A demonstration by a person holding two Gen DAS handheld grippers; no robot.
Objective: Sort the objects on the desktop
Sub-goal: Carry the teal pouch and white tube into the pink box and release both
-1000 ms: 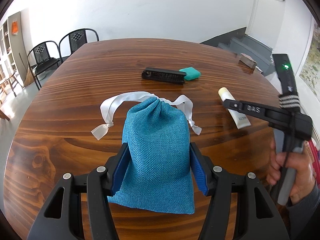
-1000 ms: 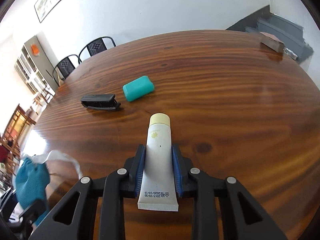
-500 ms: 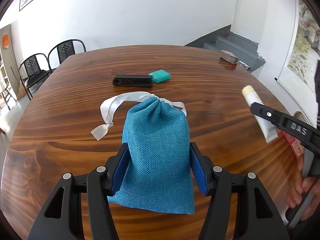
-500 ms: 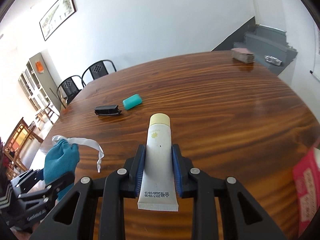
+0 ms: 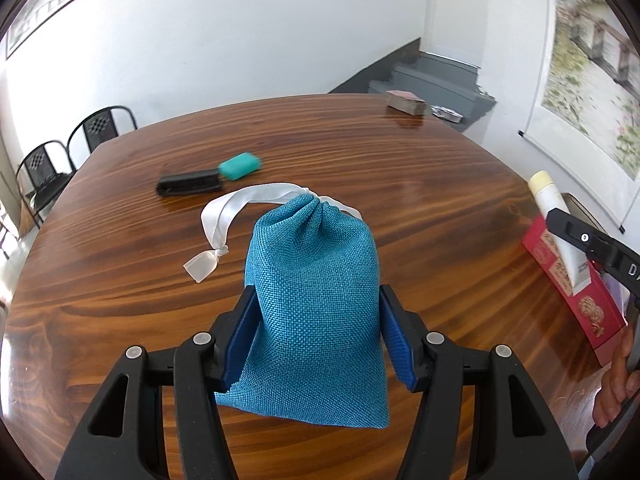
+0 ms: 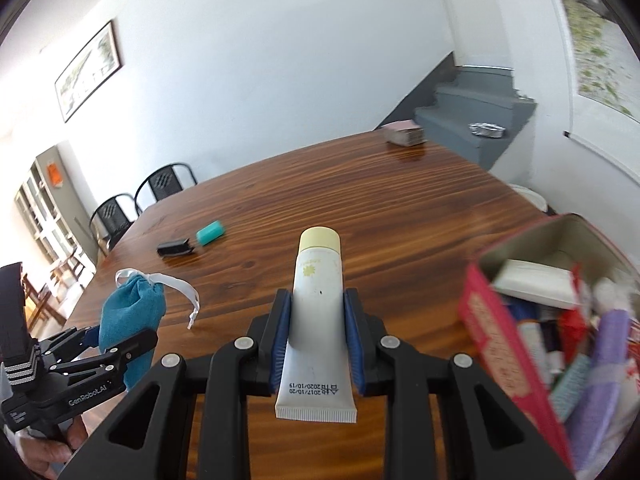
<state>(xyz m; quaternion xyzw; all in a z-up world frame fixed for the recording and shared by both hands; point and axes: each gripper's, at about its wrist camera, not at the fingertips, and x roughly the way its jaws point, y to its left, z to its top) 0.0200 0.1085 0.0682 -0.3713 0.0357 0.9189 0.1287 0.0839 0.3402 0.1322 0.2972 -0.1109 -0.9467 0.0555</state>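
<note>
My left gripper [image 5: 316,312] is shut on a blue burlap drawstring pouch [image 5: 316,304] with a white ribbon [image 5: 224,216], held above the wooden table [image 5: 420,184]. My right gripper [image 6: 316,312] is shut on a white tube with a pale yellow cap [image 6: 316,320], held above the table. The tube also shows at the right of the left wrist view [image 5: 554,220]. The pouch shows at the left of the right wrist view [image 6: 132,316]. An open red box [image 6: 504,344] holding several items sits at the right table edge, just right of the tube.
A teal case [image 5: 239,165] and a black comb-like object [image 5: 188,184] lie together farther back on the table. A small brown block [image 5: 405,103] sits at the far edge. Black chairs [image 5: 72,140] stand at the far left. Grey stairs [image 6: 472,112] rise behind.
Both grippers have lifted and swung to the right with their loads. The red box has come into view on the right, and the table objects look farther off.
</note>
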